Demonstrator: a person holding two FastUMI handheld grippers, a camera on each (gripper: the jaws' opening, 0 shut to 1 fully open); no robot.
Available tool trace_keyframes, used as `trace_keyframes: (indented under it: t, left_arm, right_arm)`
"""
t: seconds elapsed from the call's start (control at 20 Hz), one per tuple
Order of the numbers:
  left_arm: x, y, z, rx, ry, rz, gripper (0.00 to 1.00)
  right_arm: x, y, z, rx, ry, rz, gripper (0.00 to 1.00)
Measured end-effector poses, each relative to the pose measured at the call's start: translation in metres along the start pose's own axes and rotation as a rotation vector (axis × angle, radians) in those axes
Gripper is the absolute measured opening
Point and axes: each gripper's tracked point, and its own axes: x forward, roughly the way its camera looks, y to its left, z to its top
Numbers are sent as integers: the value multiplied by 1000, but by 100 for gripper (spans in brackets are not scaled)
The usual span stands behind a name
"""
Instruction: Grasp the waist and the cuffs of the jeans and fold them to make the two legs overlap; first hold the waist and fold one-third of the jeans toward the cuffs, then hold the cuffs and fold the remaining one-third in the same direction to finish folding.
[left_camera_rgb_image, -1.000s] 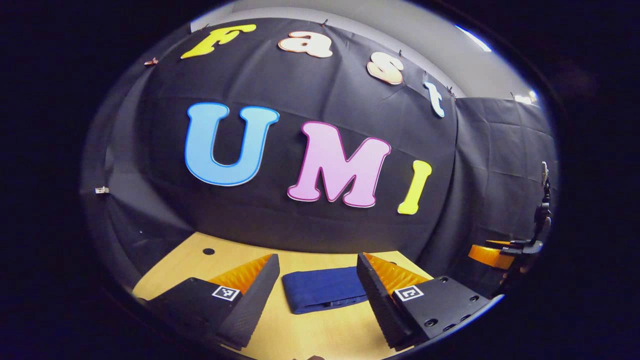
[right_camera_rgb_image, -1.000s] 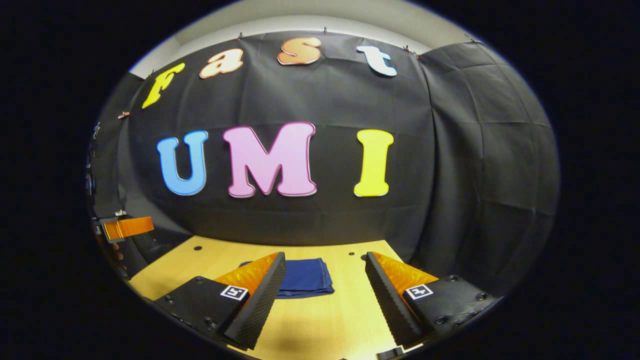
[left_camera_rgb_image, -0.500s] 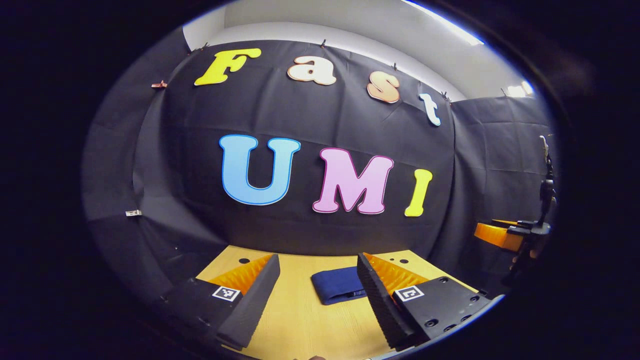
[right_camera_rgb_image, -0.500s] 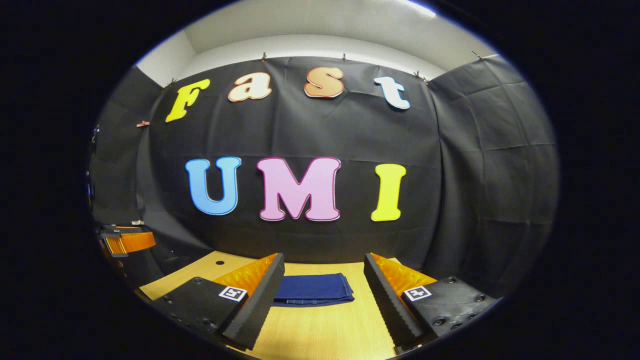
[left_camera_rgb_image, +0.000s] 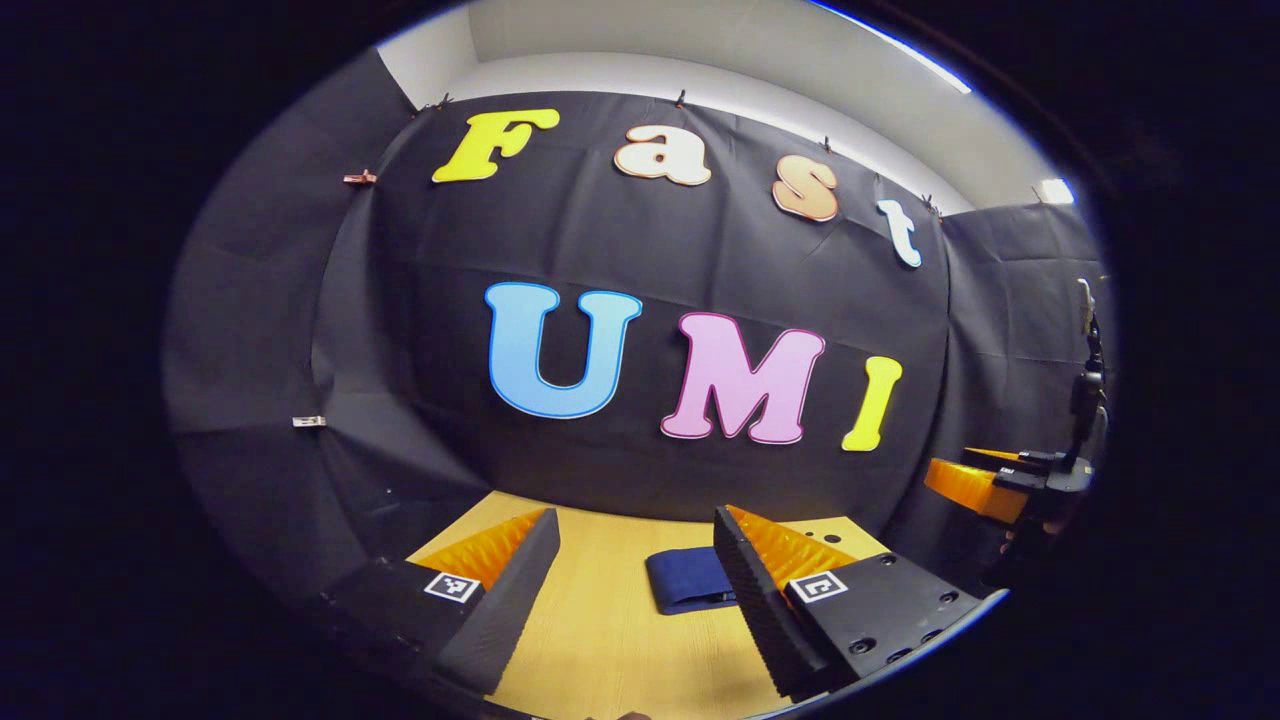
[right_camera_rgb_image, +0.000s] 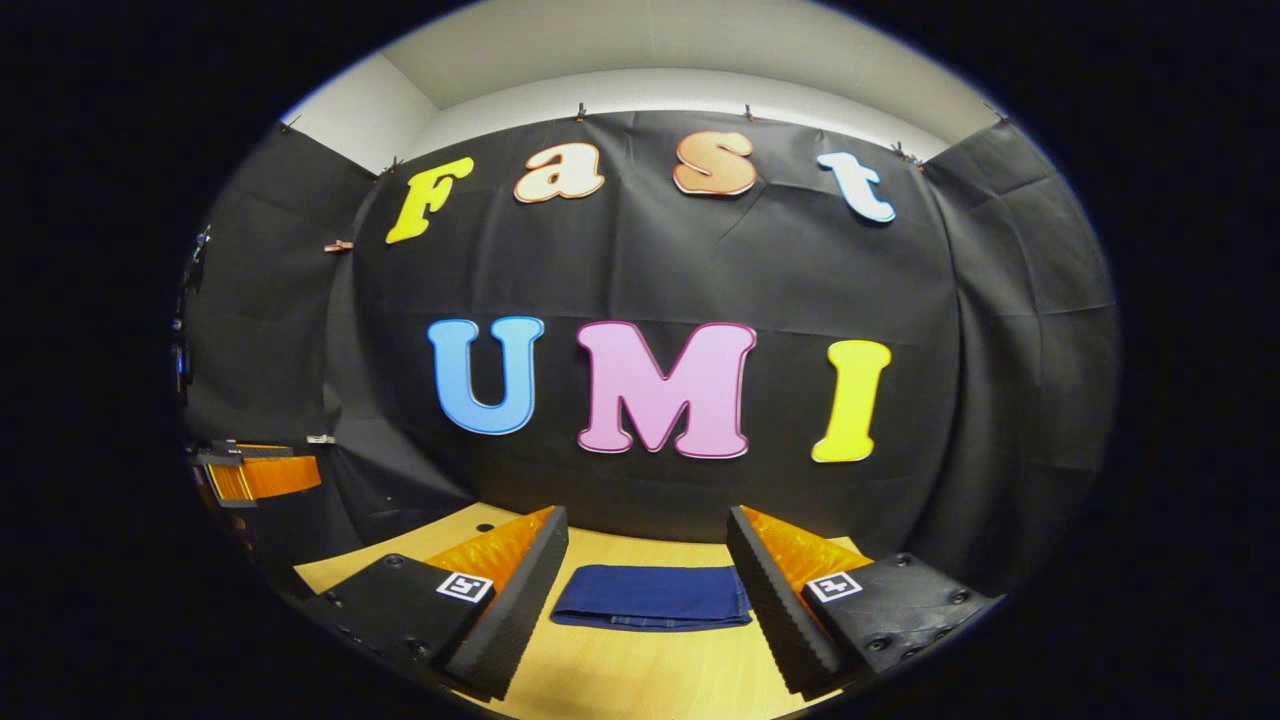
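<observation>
The dark blue jeans lie folded into a small flat packet on the wooden table. In the left gripper view the jeans are partly hidden behind the right finger. My left gripper is open, raised off the table and short of the jeans, holding nothing. My right gripper is open too, back from the packet, with the jeans visible in the gap between its fingers. The right gripper also appears at the far right of the left gripper view, and the left gripper at the far left of the right gripper view.
The black cloth wall stands close behind the table and wraps round both sides. Small holes dot the table's far edge. Bare wood lies between the grippers and the jeans.
Both grippers have pulled back from the jeans and tilted up, so the packet looks smaller and farther off. More wall and ceiling show. Both stay open.
</observation>
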Motion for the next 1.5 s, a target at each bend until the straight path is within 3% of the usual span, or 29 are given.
trace_keyframes:
  t: [0.25,0.65,1.5]
  left_arm:
    - [-13,3,1,21,-14,61,96]
    - [-14,-14,-4,4,-9,81,96]
    - [-10,-25,-11,27,13,95,96]
  right_arm:
    - [14,6,-1,-8,-8,64,97]
    - [24,9,-10,9,7,121,98]
    - [40,13,-22,9,30,172,98]
